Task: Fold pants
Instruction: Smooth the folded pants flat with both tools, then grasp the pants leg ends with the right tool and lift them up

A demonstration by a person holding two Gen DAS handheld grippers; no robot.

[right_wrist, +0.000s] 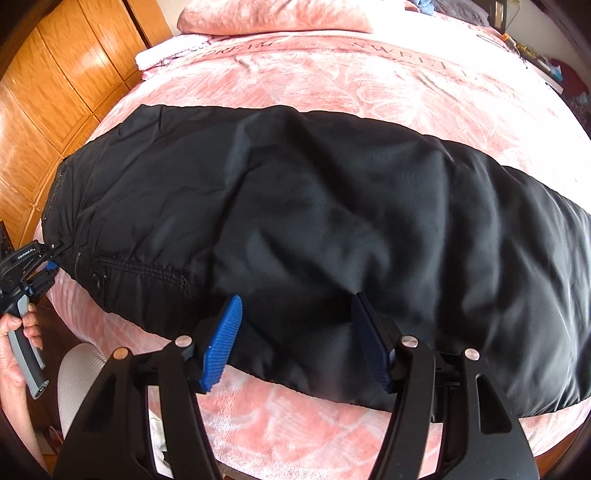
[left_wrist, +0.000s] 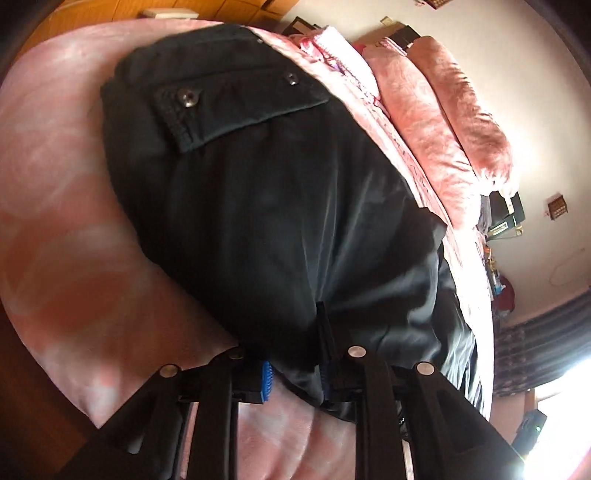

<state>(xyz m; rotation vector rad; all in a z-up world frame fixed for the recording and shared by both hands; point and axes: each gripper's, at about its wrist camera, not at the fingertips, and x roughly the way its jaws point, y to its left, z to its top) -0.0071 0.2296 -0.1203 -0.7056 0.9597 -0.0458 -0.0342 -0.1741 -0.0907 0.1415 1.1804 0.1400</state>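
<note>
You have the black pants (right_wrist: 314, 206) lying flat across the pink bed (right_wrist: 369, 85), their length running from left to right in the right wrist view, with the waist end at the left, toward the wooden wardrobe (right_wrist: 55, 92). Your left gripper (left_wrist: 295, 373) is closed on the near edge of the pants at the waist end; a fold of black cloth sits pinched between its blue pads (left_wrist: 266, 376). In the left wrist view you see the pocket flap (left_wrist: 236, 110) with its metal snap (left_wrist: 188, 98) just ahead. Your right gripper (right_wrist: 295, 343) is open, its blue pads (right_wrist: 221, 343) standing apart over the near edge of the pants, with the cloth between them but not pressed. A pink pillow (right_wrist: 273, 16) lies at the far side of the bed.
</note>
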